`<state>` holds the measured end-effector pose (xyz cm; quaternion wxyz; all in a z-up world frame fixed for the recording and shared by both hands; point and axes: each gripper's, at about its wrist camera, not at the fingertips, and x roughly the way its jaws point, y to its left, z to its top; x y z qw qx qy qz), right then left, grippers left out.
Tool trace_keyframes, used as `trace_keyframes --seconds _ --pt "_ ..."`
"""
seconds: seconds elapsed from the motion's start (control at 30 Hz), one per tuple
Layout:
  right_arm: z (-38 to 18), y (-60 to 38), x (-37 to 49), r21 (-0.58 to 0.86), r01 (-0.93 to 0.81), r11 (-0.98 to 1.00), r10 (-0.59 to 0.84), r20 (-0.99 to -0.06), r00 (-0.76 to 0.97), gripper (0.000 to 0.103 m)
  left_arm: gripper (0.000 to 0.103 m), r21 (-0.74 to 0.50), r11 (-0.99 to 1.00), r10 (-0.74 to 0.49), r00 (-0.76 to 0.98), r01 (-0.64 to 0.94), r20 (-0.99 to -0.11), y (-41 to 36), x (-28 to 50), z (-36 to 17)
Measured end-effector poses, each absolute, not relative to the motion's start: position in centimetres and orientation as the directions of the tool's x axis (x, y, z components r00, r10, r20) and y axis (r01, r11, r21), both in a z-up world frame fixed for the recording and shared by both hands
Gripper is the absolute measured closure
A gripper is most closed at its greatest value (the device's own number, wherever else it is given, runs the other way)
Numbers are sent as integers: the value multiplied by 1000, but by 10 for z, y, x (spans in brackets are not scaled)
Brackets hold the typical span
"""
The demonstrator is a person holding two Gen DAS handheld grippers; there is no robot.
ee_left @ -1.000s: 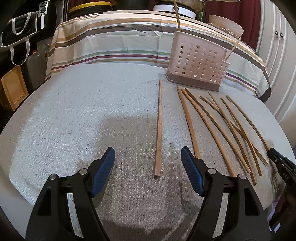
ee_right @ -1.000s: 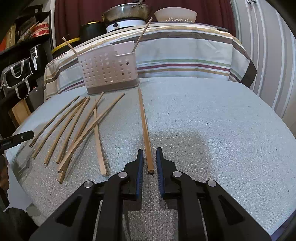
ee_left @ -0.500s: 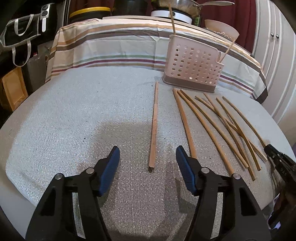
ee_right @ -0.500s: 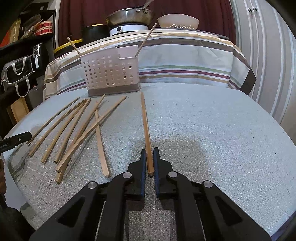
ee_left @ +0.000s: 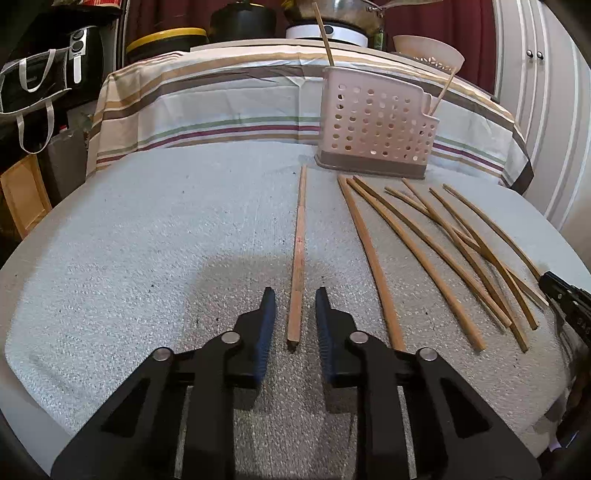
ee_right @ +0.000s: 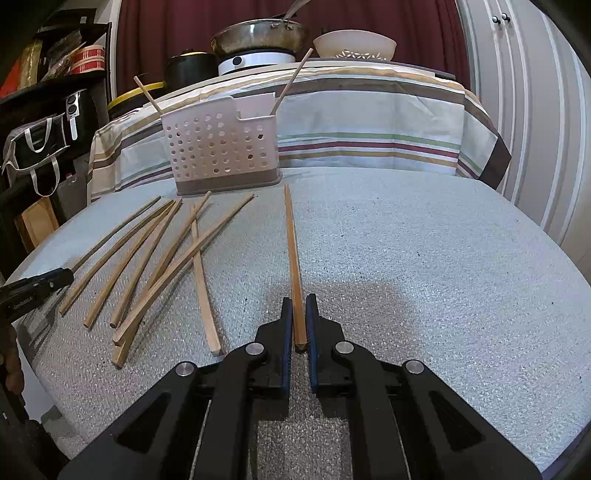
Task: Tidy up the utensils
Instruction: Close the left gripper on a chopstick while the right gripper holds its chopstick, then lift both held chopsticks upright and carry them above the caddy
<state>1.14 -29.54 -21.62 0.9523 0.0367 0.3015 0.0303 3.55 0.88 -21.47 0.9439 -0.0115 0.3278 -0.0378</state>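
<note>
Grey foam-covered surface [ee_left: 147, 236] fills both views, w/ a striped cloth [ee_right: 369, 122] draped over a 2nd table behind it; a pan [ee_right: 258, 35] and a pale bowl [ee_right: 354, 44] sit up there.

Perforated pink utensil holder [ee_left: 373, 129] stands at the far edge of the surface, upright, w/ two chopsticks already leaning out of its top, one at each end.

Left tool [ee_left: 295, 325]: blue pads have just been closing in and now stand a little apart, one each side of a single chopstick [ee_left: 300, 251] that lies flat on the foam, pointing toward the holder. Small gaps show on both sides, so pads aren't pressing it yet; its near end lies between them.

Right tool [ee_right: 299, 332]: pads nearly together, clamped on the near end of another lone chopstick [ee_right: 291, 243], which runs straight away toward the holder's base.

Loose chopsticks [ee_right: 147, 258], approx. seven, lie fanned on the foam between the two lone ones, some crossing each other, far tips near the holder.
</note>
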Motion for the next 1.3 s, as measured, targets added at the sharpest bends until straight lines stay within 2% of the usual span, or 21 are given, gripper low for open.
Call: trace_keyframes --seconds 0.07,0.3,0.67,1.03,1.3 --pt "-216 -296 11 89 -36 995 80 -572 817 95 92 -47 997 -72 788 55 -612 11 36 -215" --pt "-216 -295 12 90 -36 995 81 -571 817 95 96 -33 998 -63 799 54 -598 12 35 -216" --pt "-198 -298 7 110 -28 994 83 -536 840 96 97 14 999 -23 839 36 -544 14 25 -199" --pt "-149 -297 1 100 -42 994 83 -450 889 96 97 0 1000 2 895 -3 -446 24 18 -140" --pt "-121 -294 2 90 -49 995 82 -409 909 96 97 -29 999 4 906 -18 -424 30 18 -103"
